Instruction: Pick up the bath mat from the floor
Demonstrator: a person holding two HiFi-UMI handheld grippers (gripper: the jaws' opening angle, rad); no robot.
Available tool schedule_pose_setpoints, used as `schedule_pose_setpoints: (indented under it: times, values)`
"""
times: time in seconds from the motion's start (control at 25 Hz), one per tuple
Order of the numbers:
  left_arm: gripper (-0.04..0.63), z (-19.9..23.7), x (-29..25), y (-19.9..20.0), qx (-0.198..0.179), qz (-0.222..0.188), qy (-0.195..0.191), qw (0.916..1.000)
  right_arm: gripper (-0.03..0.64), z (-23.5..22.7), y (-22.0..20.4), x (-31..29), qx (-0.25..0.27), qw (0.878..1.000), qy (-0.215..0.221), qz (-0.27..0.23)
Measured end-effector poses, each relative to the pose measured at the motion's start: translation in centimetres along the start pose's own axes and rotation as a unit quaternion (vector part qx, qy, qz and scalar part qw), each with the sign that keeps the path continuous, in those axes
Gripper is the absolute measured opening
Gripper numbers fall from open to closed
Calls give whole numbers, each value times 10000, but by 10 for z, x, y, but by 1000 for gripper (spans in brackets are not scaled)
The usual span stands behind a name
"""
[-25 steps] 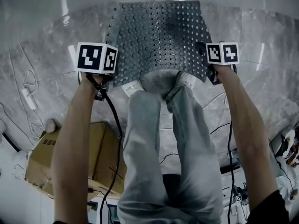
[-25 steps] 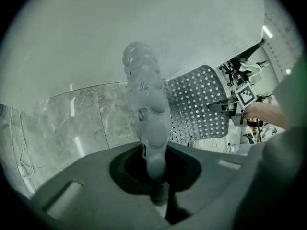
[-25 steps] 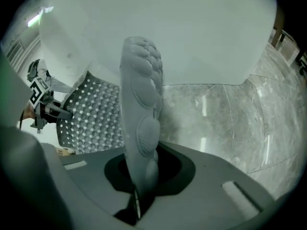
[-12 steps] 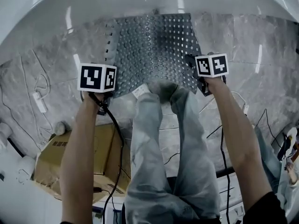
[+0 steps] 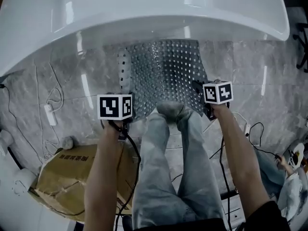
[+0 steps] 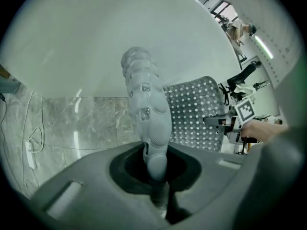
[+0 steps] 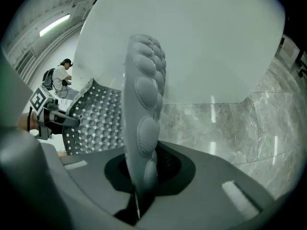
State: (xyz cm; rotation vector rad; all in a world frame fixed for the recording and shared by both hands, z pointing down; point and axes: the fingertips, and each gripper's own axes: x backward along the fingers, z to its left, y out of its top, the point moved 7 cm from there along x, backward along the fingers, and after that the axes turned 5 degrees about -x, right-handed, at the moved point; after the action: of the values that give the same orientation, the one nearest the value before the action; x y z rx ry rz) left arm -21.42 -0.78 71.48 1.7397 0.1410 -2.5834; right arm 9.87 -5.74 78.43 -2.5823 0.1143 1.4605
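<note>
Left gripper (image 6: 157, 181): jaws closed on the bath mat (image 5: 166, 71), pinching one near corner; the mat's edge stands up from between the jaws.
Right gripper (image 7: 139, 186): jaws closed on the opposite near corner, with the edge rising the same way.
Bath mat position: stretched between the two grippers, in front of the bathtub (image 5: 144, 13) and above the floor (image 5: 260, 76). Whether its far edge touches the floor cannot be told.
Bathtub: the outer wall faces the camera; contents not visible.
Cardboard box (image 5: 67, 172): on the floor beside the person's left arm, top flaps closed and crumpled; contents not visible.
Mat material: grey, flexible sheet with a grid of small square holes, round cups between them and a border of raised oval pads.
Bathtub material: smooth, glossy white, curved wall.
Floor material: grey veined tiles with a glossy finish.
Box material: brown cardboard, rectangular.
</note>
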Motion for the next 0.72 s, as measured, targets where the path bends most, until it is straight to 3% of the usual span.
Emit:
schedule_pose_setpoints:
  times: [0.44,0.72]
  values:
    - [28,-40,86,-17,368,-674,-85,9970,21,61,4,74,-326,9985,58,-429]
    - [28,-68,161,-37,235,-742,65,9969,21,117,-19,124,-370,9979,153,-500]
